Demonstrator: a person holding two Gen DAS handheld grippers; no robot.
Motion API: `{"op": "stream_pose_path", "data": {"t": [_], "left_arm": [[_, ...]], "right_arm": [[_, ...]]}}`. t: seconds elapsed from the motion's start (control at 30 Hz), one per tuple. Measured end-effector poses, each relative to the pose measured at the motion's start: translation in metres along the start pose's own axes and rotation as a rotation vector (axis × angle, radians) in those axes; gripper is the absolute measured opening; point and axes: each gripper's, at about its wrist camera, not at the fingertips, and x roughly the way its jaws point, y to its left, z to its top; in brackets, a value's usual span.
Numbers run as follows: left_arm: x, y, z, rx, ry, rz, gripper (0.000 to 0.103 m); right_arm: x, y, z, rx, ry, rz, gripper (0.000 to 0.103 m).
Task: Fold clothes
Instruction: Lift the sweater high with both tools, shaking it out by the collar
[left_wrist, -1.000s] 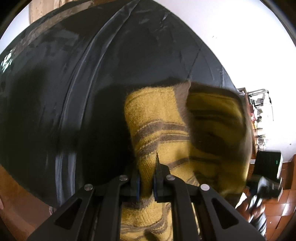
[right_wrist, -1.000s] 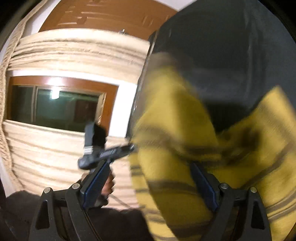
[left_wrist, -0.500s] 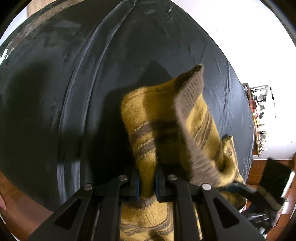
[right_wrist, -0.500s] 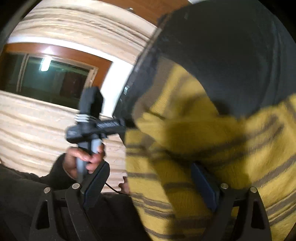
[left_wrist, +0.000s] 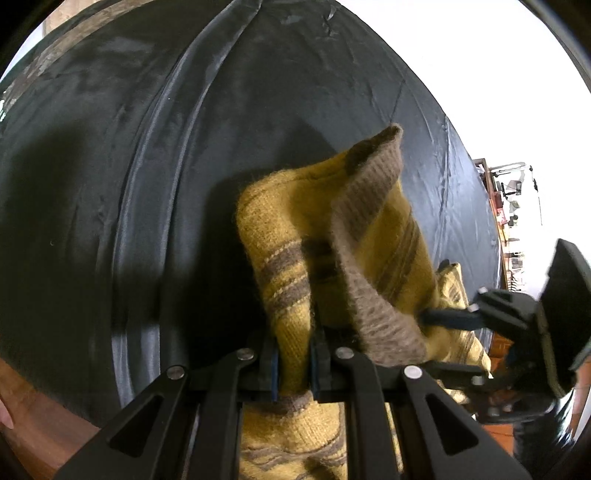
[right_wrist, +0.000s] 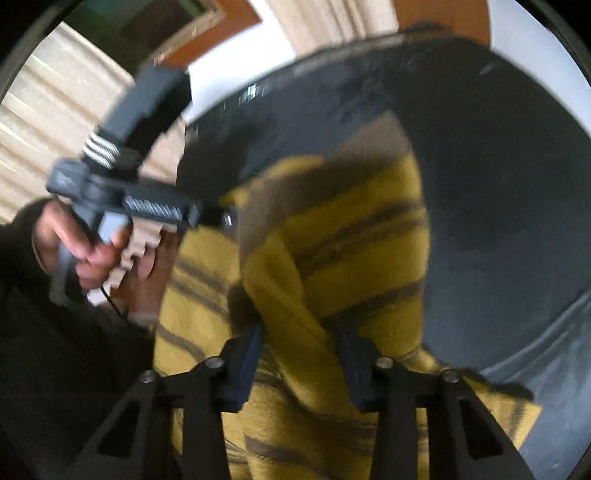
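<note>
Over the black sheet (left_wrist: 110, 184), both the left gripper (left_wrist: 293, 363) and the right gripper (right_wrist: 299, 354) pinch the yellow striped sweater (left_wrist: 288, 236).

Left gripper (left_wrist: 293, 363) clamped tight; right gripper (right_wrist: 299, 363) pinching, both on cloth.

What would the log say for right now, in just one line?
left gripper: shut on yellow striped sweater | right gripper: shut on sweater | sweater: lifted, bunched above black cloth | fold: unfinished
</note>
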Motion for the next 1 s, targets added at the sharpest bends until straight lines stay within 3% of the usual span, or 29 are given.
{"op": "stream_pose_path", "data": {"t": [0.17, 0.63, 0.67, 0.8, 1.0], "left_arm": [[0.002, 0.002, 0.000, 0.002, 0.005, -0.011, 0.017], [0.001, 0.005, -0.001, 0.016, 0.010, 0.000, 0.018], [0.001, 0.005, -0.001, 0.015, 0.010, -0.001, 0.018], [0.002, 0.005, -0.003, 0.017, 0.008, -0.010, 0.018], [0.000, 0.004, -0.003, 0.039, 0.001, -0.027, 0.019]], "right_arm": [[-0.007, -0.013, -0.012, -0.007, 0.052, 0.046, 0.040], [-0.013, -0.034, -0.014, -0.043, 0.076, 0.008, 0.040], [-0.017, -0.034, -0.017, -0.032, 0.076, -0.010, 0.038], [-0.038, -0.028, -0.037, 0.000, 0.046, -0.130, 0.014], [-0.122, -0.034, -0.084, 0.166, -0.135, -0.407, 0.013]]}}
